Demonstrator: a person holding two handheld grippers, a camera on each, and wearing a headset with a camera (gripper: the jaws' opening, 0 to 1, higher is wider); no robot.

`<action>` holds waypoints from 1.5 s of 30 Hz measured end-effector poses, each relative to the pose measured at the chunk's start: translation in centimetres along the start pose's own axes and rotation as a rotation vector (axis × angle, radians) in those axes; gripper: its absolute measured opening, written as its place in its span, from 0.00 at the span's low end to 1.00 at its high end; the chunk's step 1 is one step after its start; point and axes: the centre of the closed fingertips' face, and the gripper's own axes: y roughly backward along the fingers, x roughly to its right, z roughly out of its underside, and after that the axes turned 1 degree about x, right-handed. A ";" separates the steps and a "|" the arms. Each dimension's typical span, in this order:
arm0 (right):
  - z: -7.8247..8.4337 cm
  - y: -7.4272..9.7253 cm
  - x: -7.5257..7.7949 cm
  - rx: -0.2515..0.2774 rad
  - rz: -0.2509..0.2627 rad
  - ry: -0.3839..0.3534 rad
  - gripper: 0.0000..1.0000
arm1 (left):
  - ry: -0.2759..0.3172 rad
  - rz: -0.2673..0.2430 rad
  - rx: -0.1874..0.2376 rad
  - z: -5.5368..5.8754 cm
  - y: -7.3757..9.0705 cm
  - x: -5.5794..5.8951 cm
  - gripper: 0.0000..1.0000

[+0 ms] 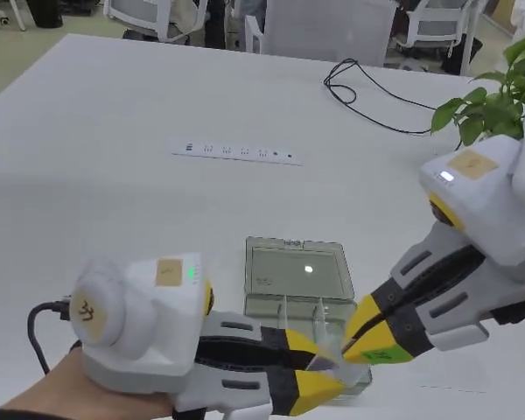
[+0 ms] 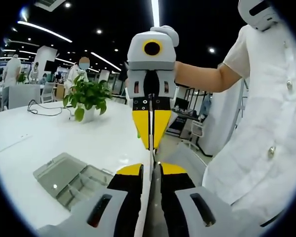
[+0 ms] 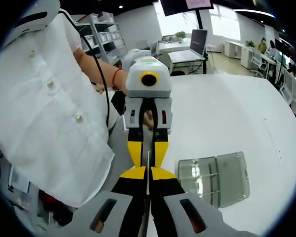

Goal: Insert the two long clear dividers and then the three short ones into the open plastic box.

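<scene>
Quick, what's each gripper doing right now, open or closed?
Left gripper: closed on the clear divider.
Right gripper: closed on the same clear divider.

Nothing reads cleanly. The round white cap [image 1: 89, 308] on the left tongs [image 1: 332, 369] carries a dark mark, perhaps two figures, too blurred to tell. A green label [image 1: 381, 355] on the right tongs [image 1: 351, 343] and the small print along the power strip [image 1: 236, 151] are illegible.
</scene>
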 end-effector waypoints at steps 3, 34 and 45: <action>0.0 0.1 0.3 0.006 0.010 0.003 0.03 | -0.001 -0.013 -0.004 0.2 0.2 -0.2 0.13; 0.9 -2.2 8.5 0.021 0.182 -0.007 0.03 | -0.003 -0.233 -0.177 5.9 4.3 -4.7 0.66; 2.1 -4.6 12.0 0.029 0.221 -0.020 0.03 | 0.028 -0.263 -0.198 7.3 4.8 -5.5 0.79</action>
